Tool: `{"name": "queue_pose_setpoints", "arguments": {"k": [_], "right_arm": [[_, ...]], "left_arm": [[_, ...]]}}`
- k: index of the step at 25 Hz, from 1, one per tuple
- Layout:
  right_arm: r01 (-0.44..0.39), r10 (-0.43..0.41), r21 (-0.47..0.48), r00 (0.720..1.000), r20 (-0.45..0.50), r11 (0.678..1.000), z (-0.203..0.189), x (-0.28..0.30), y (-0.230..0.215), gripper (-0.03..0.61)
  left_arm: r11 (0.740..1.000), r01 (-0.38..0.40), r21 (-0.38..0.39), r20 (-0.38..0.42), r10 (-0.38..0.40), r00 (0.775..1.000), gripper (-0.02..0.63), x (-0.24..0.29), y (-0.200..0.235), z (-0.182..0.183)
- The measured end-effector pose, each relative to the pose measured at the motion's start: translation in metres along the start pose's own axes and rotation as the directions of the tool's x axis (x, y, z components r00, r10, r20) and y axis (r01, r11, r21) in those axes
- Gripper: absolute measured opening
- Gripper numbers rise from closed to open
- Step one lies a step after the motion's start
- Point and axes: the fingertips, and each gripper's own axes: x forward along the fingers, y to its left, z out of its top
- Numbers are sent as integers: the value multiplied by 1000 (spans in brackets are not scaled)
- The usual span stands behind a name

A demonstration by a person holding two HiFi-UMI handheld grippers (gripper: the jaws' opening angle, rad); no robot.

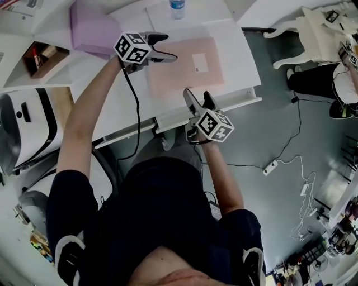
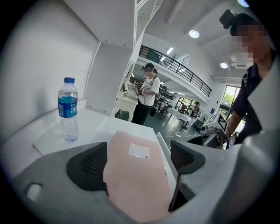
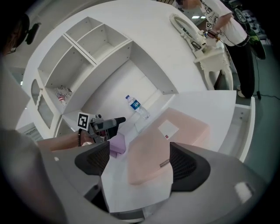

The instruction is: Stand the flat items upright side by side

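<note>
A flat pale pink item (image 1: 184, 67) with a small white label lies on the white desk (image 1: 120, 114). A purple flat item (image 1: 92, 28) rests at the desk's far left. My left gripper (image 1: 168, 47) hovers open at the pink item's left edge; in the left gripper view (image 2: 139, 151) the pink item (image 2: 135, 175) shows between the spread jaws, untouched by the pads. My right gripper (image 1: 198, 98) is open over the desk's near edge, just short of the pink item (image 3: 164, 144). The right gripper view (image 3: 139, 159) also shows the purple item (image 3: 117, 145) and the left gripper (image 3: 105, 124).
A water bottle (image 1: 177, 8) stands at the back of the desk on a thin white board (image 2: 52, 140). White shelf compartments (image 3: 100, 48) rise behind. A white chair (image 1: 313, 33) and a power strip (image 1: 271, 166) are to the right; a person (image 2: 146, 98) stands beyond the desk.
</note>
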Motion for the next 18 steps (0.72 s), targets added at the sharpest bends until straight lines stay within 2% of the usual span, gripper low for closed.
{"name": "queue_pose_setpoints", "arguments": {"k": [4,9,14,18], "right_arm": [[-1,1,106,1000,-4,994,-5,11,-18,426],[-14,15,237,1000,-2,971,-19,26,-31,440],[-25,20,345,1000,20,938,-25,35,-42,446],[-47,31,395,998,47,918,-28,41,-46,451]], "left_arm": [[999,53,-10,-98,-54,994,468,26,17,-10],[996,87,-33,-193,-92,977,468,46,38,-24],[990,126,-63,-296,-139,945,468,60,56,-37],[985,153,-75,-356,-170,919,468,66,69,-44]]}}
